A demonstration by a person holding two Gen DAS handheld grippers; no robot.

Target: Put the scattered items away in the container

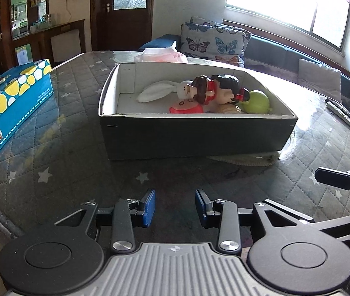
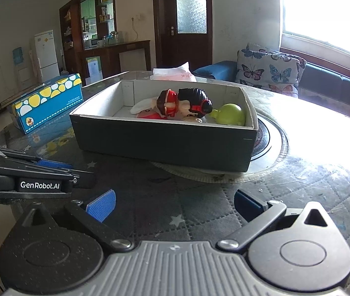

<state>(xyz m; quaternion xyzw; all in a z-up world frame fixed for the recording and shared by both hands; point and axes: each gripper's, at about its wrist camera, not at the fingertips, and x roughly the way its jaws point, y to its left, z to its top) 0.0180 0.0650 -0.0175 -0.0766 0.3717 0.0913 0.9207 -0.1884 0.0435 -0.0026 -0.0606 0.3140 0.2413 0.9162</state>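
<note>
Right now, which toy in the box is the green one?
Find the dark box in the middle of the table. Look in its right end, beside the two dolls. The green ball is the only smooth, round, lime-coloured toy there.

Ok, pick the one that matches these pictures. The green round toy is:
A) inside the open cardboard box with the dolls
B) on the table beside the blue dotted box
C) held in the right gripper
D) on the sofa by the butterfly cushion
A: the green round toy lies inside the open cardboard box next to the dolls, and the right gripper is open and holds nothing.
</note>
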